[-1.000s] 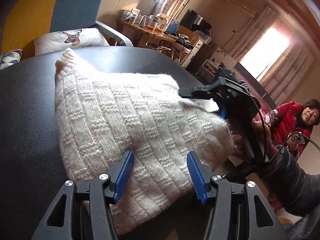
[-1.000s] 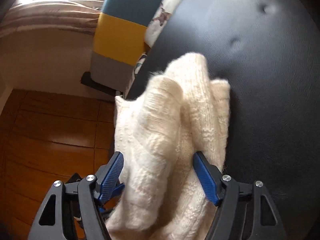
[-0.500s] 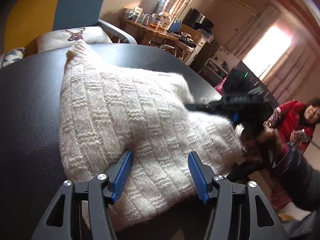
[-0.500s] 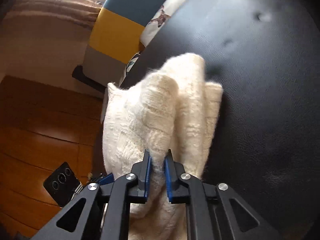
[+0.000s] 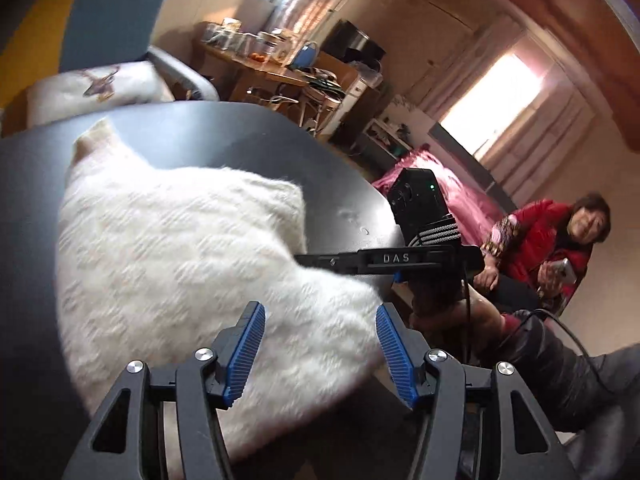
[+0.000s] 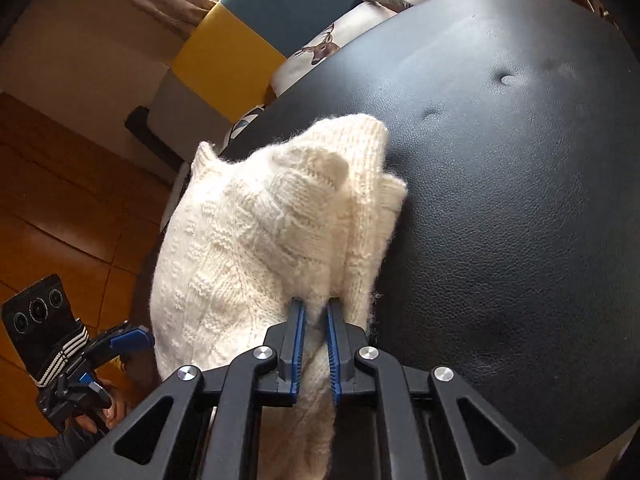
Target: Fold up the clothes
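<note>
A cream knitted sweater (image 5: 180, 264) lies bunched on a round black leather table (image 5: 24, 280). My left gripper (image 5: 320, 354) is open just above the sweater's near edge, with knit showing between its blue pads and nothing pinched. In the right wrist view, my right gripper (image 6: 316, 320) is shut on a raised fold of the sweater (image 6: 256, 232) at the table's (image 6: 500, 220) left side. From the left wrist view the right gripper (image 5: 316, 260) reaches in from the right, its tips buried in the knit.
A yellow and blue armchair (image 5: 100, 20) with a deer cushion (image 6: 320, 48) stands behind the table. A person in a red jacket (image 5: 540, 240) sits at the right. Farther back are a cluttered wooden desk (image 5: 256, 68) and a wood floor (image 6: 60, 184).
The right gripper closed on a fold of the sweater and has drawn it up and over. The left gripper stayed open and pulled back slightly towards the near edge.
</note>
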